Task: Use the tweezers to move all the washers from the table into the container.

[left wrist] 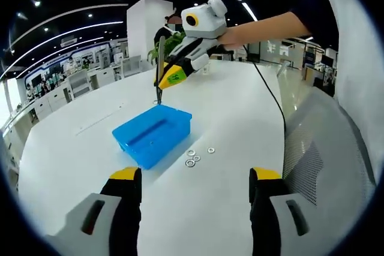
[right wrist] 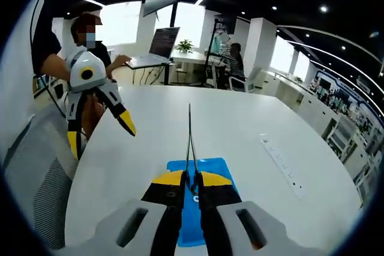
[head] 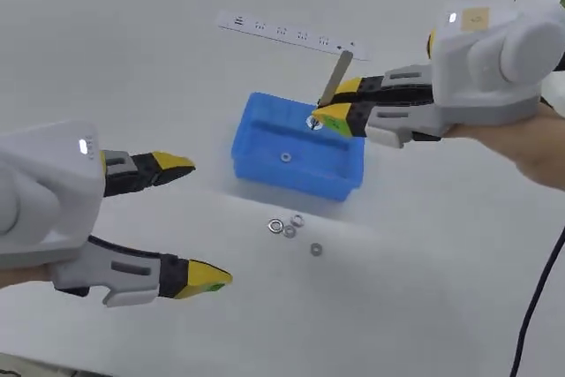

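Currently the right gripper (head: 340,101) clamps the tweezers (head: 335,77), blades nearly together, tips inside the blue container (head: 256,143) toward 1 o'clock. Four washers (head: 290,231) lie at its 6 o'clock; the left gripper (head: 199,221) gapes.

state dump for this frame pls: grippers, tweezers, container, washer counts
left gripper: open, holds nothing, near and to the left of the container, apart from it
right gripper: shut on tweezers, over the container's far edge
tweezers: tips point down into the container; something shiny at the tips, cannot tell if it is a washer
container: blue, open top, one washer lying inside
washers on table: four, loose group in front of the container
power strip: behind the container
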